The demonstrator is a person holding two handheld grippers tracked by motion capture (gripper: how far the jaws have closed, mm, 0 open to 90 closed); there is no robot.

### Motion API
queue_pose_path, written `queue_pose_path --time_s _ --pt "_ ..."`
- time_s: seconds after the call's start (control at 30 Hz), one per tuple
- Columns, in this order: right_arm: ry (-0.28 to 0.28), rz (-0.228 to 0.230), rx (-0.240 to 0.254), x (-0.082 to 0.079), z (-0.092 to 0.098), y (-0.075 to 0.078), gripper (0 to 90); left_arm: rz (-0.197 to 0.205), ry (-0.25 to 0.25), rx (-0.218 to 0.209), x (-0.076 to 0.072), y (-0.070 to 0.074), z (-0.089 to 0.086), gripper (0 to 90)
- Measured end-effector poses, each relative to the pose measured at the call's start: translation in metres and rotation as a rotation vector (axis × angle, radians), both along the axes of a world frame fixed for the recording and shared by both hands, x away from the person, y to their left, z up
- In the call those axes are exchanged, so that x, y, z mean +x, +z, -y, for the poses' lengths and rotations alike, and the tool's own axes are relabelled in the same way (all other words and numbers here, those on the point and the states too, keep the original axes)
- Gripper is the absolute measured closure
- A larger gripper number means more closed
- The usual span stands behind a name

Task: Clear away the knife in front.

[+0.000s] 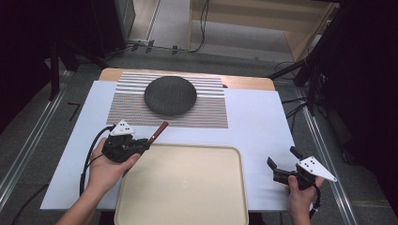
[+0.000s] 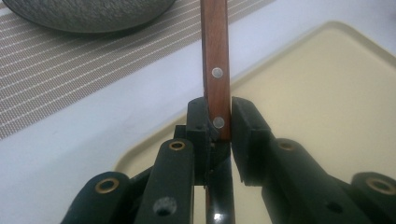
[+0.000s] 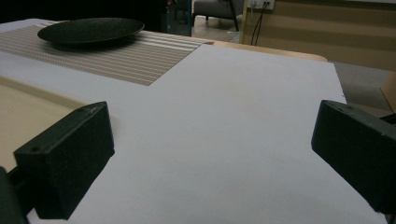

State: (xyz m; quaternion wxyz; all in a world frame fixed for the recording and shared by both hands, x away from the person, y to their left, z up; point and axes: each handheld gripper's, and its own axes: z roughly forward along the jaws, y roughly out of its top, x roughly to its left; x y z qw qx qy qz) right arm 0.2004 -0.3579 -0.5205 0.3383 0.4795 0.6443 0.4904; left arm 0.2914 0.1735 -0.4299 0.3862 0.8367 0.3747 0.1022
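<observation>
Nearest the camera lies a beige tray (image 1: pixel 183 187) on the white surface (image 1: pixel 253 122). At the tray's far left corner, the left claw (image 1: pixel 146 143) is clamped on a wooden-handled utensil (image 1: pixel 158 132), its jaws pressed against the handle, which points away toward the dark plate (image 1: pixel 170 95) on the striped mat (image 1: pixel 211 112). Right of the tray, the right claw (image 1: pixel 283 163) stands wide open with nothing between its jaws.

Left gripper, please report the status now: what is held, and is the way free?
Left gripper shut on wooden handle, at tray far-left corner. Right gripper open, holding nothing. Dark plate on mat beyond; nothing between.
</observation>
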Motion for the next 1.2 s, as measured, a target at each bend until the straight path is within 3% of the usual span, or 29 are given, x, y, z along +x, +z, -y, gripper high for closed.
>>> queue_pose_path --time_s 0.47,0.97,1.2 --pt "0.000 0.000 -0.005 0.000 0.000 0.000 0.0 -0.014 0.010 -0.024 -0.029 -0.018 -0.003 77.5" --pt "0.000 -0.001 -0.005 0.000 0.000 0.000 0.0 -0.039 0.014 -0.033 -0.044 -0.036 -0.006 77.4" --pt "0.000 0.002 -0.007 0.001 0.000 0.000 0.0 -0.069 0.019 -0.029 -0.046 -0.046 -0.008 77.4"
